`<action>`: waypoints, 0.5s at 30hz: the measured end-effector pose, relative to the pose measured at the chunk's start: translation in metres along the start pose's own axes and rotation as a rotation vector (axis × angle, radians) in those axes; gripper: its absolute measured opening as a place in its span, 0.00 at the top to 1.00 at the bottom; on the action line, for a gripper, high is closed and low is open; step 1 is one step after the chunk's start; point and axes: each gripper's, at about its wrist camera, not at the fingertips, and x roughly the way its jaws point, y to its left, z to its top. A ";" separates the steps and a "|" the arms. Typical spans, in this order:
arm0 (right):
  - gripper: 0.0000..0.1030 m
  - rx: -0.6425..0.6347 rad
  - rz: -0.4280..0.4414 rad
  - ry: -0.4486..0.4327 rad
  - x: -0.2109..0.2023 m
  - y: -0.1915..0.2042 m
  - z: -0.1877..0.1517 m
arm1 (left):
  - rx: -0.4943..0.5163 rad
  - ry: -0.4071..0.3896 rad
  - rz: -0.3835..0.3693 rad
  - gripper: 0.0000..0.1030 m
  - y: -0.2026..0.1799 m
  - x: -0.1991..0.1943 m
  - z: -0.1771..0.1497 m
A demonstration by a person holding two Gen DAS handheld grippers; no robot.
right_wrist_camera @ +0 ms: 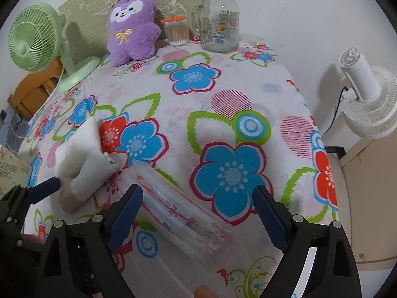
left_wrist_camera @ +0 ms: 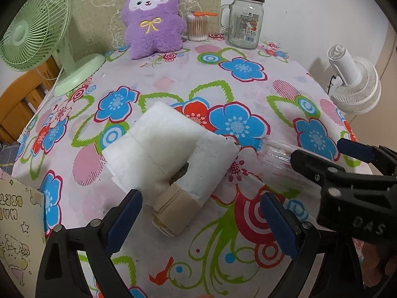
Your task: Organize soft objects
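Note:
A white soft foam block [left_wrist_camera: 168,149] lies on the floral tablecloth [left_wrist_camera: 248,94], partly over a beige roll [left_wrist_camera: 173,211]; the block also shows in the right wrist view [right_wrist_camera: 79,159]. My left gripper [left_wrist_camera: 201,213] is open, its fingers either side of the beige roll's near end. A clear plastic tube-shaped bag [right_wrist_camera: 173,198] lies right of the block, between the open fingers of my right gripper [right_wrist_camera: 198,208]; the bag also shows in the left wrist view [left_wrist_camera: 275,154]. A purple plush toy [left_wrist_camera: 152,19] sits upright at the table's back.
A green fan [left_wrist_camera: 37,29] stands back left. A cotton-swab jar [left_wrist_camera: 197,26] and a glass mug jar [left_wrist_camera: 244,22] with a green cup on top stand at the back. A white fan [left_wrist_camera: 354,84] is off the right edge. A printed card [left_wrist_camera: 17,231] is at the left.

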 end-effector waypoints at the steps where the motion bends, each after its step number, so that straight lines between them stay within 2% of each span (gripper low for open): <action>1: 0.11 -0.004 0.010 0.007 0.000 0.000 0.000 | 0.003 0.001 0.001 0.06 0.000 0.002 0.000; 9: 0.11 -0.048 0.036 0.034 0.002 0.006 -0.003 | 0.014 0.010 0.005 0.05 -0.002 0.008 0.002; 12: 0.11 -0.080 0.036 0.057 0.008 0.010 -0.006 | 0.046 0.022 -0.003 0.05 -0.010 0.010 -0.002; 15: 0.11 -0.050 0.051 0.063 0.011 0.005 -0.008 | 0.055 0.016 0.000 0.06 -0.014 0.011 -0.004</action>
